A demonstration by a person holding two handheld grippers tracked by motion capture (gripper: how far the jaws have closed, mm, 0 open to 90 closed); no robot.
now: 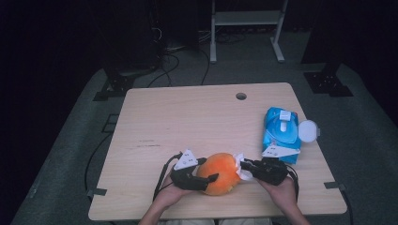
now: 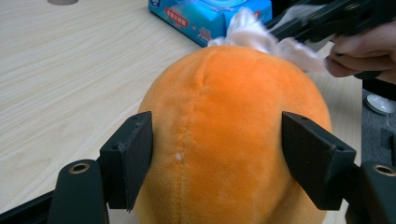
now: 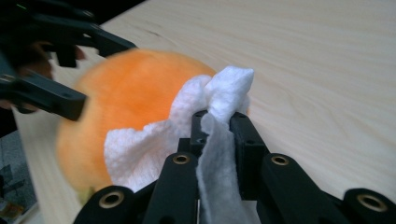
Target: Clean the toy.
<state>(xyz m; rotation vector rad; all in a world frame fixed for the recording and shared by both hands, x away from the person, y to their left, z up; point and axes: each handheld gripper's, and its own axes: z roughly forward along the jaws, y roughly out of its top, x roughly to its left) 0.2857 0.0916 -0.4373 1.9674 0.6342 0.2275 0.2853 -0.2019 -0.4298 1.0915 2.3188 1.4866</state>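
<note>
Jaws: left gripper (image 2: pixel 217 154) clamps the orange plush ball (image 2: pixel 229 135) at the table's (image 1: pixel 187 117) near edge, right gripper (image 3: pixel 219 122) pinches a white wipe (image 3: pixel 149 149) tight; best to hold steady, rub lightly.

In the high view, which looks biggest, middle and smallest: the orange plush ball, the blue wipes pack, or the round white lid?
1. Orange plush ball and blue wipes pack: look about alike, and the ball lies nearer the camera, so no ranking.
2. Round white lid: smallest.
</note>
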